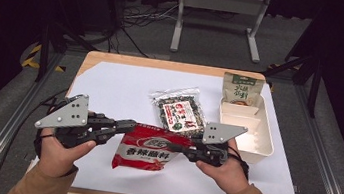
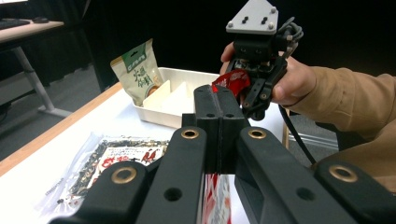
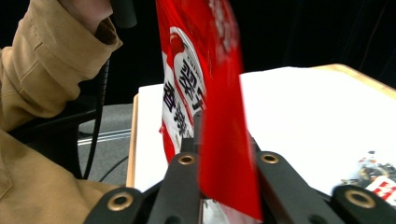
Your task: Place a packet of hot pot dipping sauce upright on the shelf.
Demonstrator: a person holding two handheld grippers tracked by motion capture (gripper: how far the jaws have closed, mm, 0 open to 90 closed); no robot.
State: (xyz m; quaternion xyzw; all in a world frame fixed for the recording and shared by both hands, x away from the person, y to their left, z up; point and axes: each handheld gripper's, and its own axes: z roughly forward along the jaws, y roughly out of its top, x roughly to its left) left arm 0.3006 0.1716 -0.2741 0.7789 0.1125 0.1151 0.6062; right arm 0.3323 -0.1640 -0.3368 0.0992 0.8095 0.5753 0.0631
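A red snack packet (image 1: 150, 149) with white lettering is held up between both grippers over the front of the white table sheet (image 1: 110, 89). My left gripper (image 1: 131, 126) is shut on the packet's left edge, its jaws pressed together (image 2: 219, 105) with red foil (image 2: 215, 196) showing under them. My right gripper (image 1: 181, 147) is shut on the packet's right edge. In the right gripper view the packet (image 3: 219, 107) stands edge-on between that gripper's (image 3: 205, 128) jaws and covers their tips. The left gripper view shows the right gripper (image 2: 252, 88) pinching a red corner (image 2: 232, 80).
A clear bag of dark mixed snacks with a red label (image 1: 180, 111) lies mid-table behind the packet. A white divided tray (image 1: 255, 138) sits at the right, with a green and beige pouch (image 1: 241, 90) leaning at its far end. A grey metal stand (image 1: 219, 12) is beyond the table.
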